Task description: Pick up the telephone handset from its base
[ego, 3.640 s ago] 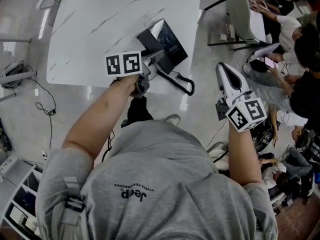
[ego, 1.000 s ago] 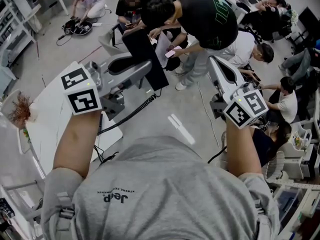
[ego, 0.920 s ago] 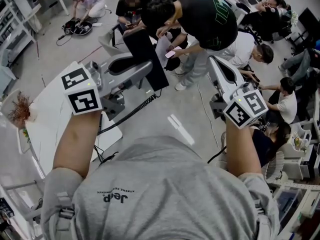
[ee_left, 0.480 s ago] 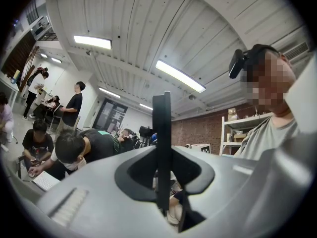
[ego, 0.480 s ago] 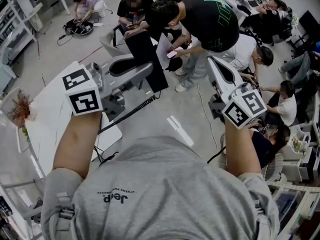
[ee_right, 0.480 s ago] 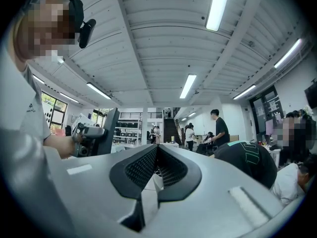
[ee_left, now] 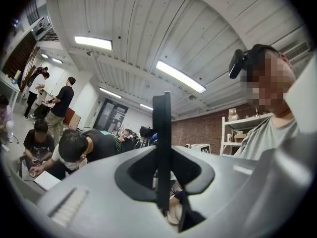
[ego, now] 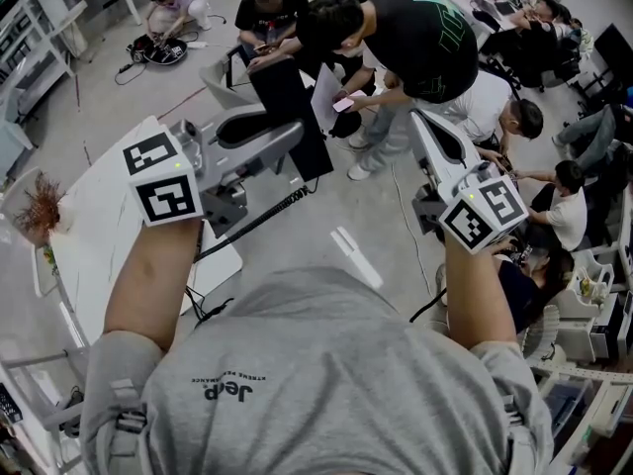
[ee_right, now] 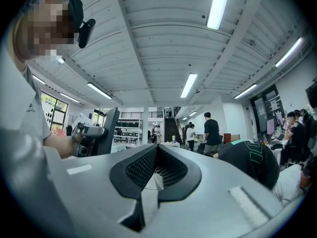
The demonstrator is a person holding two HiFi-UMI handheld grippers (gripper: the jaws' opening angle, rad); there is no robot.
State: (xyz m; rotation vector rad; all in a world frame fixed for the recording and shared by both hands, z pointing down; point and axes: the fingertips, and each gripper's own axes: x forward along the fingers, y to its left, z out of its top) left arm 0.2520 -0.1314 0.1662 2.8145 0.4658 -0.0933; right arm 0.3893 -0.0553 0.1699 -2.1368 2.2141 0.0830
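Note:
My left gripper (ego: 289,137) is held up in the air, shut on the black telephone handset (ego: 307,156). In the left gripper view the handset (ee_left: 161,128) stands edge-on, a thin dark slab clamped between the jaws of the left gripper (ee_left: 163,177). Its coiled black cord (ego: 262,218) hangs down and left toward the white table (ego: 109,206) and passes under my left forearm. The telephone base is hidden. My right gripper (ego: 423,125) is raised at the right, shut and empty; its fingertips meet in the right gripper view (ee_right: 156,150), where the handset (ee_right: 108,128) shows at the left.
Several people (ego: 396,38) stand and sit on the floor ahead, beyond both grippers. A dried plant (ego: 40,216) sits at the table's left edge. Desks, chairs and shelving line the right side (ego: 593,295).
In the earliest frame my left gripper was down at the phone on the table; now it holds the handset high, away from the table. Over the last second nothing has moved.

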